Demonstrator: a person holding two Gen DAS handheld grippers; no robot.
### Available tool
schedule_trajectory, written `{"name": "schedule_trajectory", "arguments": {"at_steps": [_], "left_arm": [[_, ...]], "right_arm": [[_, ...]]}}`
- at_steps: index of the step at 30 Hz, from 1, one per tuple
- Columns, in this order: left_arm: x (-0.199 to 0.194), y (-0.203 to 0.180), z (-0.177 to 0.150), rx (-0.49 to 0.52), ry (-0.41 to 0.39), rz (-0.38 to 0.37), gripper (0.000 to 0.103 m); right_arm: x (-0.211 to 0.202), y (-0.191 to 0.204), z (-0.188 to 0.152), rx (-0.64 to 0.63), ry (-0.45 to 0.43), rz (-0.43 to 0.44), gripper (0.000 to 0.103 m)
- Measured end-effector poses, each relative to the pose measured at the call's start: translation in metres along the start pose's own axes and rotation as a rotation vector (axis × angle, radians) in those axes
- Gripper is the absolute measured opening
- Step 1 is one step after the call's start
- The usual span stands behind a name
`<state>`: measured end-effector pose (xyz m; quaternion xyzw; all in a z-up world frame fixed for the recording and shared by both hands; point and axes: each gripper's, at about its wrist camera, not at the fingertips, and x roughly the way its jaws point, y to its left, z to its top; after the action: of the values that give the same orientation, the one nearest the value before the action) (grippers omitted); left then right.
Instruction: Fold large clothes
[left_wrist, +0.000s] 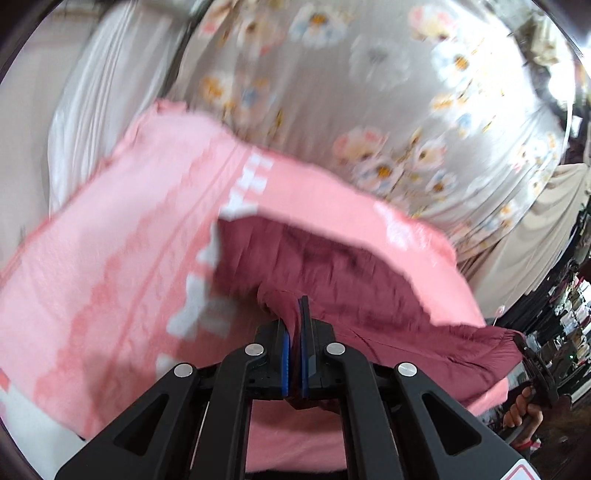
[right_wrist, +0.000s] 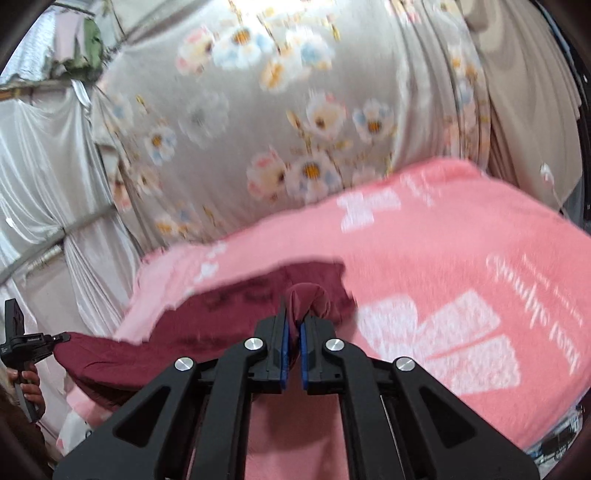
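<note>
A dark maroon garment (left_wrist: 332, 273) hangs stretched between both grippers above a pink blanket (left_wrist: 110, 258) with white lettering. My left gripper (left_wrist: 295, 314) is shut on a bunched edge of the maroon cloth, which is pinched between its blue pads. In the right wrist view my right gripper (right_wrist: 294, 317) is shut on another bunched edge of the maroon garment (right_wrist: 229, 306), over the pink blanket (right_wrist: 461, 258). Each view shows the other gripper at the cloth's far end: the right gripper (left_wrist: 517, 338) with a hand, the left gripper (right_wrist: 61, 338) likewise. Both pictures are motion-blurred.
A grey floral sheet (left_wrist: 332, 92) hangs behind the bed, with white drapes (right_wrist: 44, 166) to the left and a beige curtain (right_wrist: 535, 110) to the right. Dark cluttered shelves (left_wrist: 576, 314) stand at the far right of the left wrist view.
</note>
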<state>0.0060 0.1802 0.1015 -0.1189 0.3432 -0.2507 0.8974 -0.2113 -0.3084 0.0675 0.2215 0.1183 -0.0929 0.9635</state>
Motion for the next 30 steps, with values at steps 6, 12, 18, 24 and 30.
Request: {"name": "schedule_trajectory", "arguments": {"at_steps": [6, 12, 18, 24, 30], "left_arm": [[0.041, -0.021, 0.056, 0.058, -0.046, 0.063, 0.003], [0.166, -0.003, 0.1, 0.076, 0.05, 0.227, 0.003], [0.276, 0.031, 0.092, 0.077, 0.189, 0.351, 0.003], [0.333, 0.055, 0.072, 0.082, 0.264, 0.412, 0.008], [0.328, 0.062, 0.075, 0.036, 0.238, 0.365, 0.013]], "right_arm": [[0.067, 0.003, 0.051, 0.038, -0.06, 0.005, 0.003], [0.203, -0.028, 0.054, 0.129, 0.099, -0.084, 0.003], [0.293, -0.043, 0.024, 0.141, 0.221, -0.171, 0.003], [0.339, -0.047, 0.006, 0.093, 0.276, -0.232, 0.004], [0.328, -0.044, 0.012, 0.07, 0.216, -0.203, 0.019]]}}
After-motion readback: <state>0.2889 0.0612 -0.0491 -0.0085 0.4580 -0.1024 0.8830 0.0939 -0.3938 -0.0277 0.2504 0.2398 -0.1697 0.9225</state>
